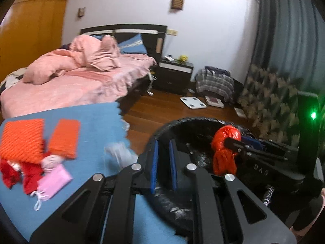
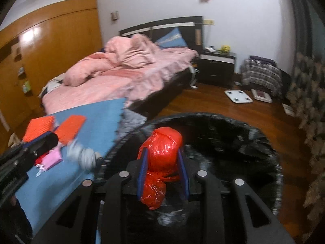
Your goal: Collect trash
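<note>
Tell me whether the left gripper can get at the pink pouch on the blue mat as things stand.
Probably yes. The left gripper holds nothing, and the pink pouch lies uncovered on the blue mat, beside the red cloth. Its jaws are nearly closed, so they must open first.

Crinkly glossy red plastic bag (image 2: 162,158), shiny black bin liner (image 2: 233,142), polished wood floor (image 2: 213,105)

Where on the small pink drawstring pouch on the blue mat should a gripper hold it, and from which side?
The pink pouch lies flat on the blue mat, so a grip across its body would probably slip. Better to pinch the gathered end where the white drawstring comes out, coming down from above on the near side. The red cloth crowds its far edge.
</note>
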`<state>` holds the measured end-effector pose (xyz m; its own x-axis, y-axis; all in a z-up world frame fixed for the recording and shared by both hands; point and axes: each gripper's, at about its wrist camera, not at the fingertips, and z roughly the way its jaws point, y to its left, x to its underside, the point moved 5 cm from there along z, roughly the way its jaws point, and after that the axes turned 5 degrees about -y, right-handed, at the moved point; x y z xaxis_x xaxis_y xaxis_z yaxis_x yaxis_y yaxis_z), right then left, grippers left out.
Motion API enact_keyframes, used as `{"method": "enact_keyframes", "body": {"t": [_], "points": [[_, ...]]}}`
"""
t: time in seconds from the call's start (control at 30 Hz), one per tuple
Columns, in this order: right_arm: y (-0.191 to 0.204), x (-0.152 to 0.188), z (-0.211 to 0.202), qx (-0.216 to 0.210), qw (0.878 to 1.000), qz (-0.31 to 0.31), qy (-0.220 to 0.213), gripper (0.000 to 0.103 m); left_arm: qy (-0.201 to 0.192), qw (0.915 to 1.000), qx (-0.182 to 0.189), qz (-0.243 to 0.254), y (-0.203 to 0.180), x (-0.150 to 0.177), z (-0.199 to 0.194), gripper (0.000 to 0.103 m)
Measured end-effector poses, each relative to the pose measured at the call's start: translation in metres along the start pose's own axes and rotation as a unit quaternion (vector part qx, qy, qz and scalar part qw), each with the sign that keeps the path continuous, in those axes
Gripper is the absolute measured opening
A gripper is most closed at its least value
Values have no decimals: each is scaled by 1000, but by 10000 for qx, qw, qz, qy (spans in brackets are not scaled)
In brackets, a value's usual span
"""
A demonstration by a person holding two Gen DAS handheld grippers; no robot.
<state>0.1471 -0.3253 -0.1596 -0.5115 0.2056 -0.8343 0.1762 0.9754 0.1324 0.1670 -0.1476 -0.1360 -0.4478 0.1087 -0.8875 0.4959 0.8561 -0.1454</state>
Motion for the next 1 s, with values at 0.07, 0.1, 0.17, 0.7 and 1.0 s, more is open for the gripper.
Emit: {"method": "enact_keyframes", "body": {"t": [0.07,0.1,0.17,0.7,1.0], "points": [[-13,2,-1,100,9999,71,14,34,68,10000,0,42,-3,5,6,15],[-19,4,-1,117,9999,91,44,51,65,10000,-40,40,-2,7,6,20],[-24,11,0,284,9995,28,146,89,43,9997,-222,14,8,14,-3,47],[28,-1,15,-215,9997,-107,-58,93,167,9913,-1256,-365,99,25,-34,63],[82,-14,51,-757,9966,-332,4,89,75,9861,-1598,-453,130,17,-22,63]]}}
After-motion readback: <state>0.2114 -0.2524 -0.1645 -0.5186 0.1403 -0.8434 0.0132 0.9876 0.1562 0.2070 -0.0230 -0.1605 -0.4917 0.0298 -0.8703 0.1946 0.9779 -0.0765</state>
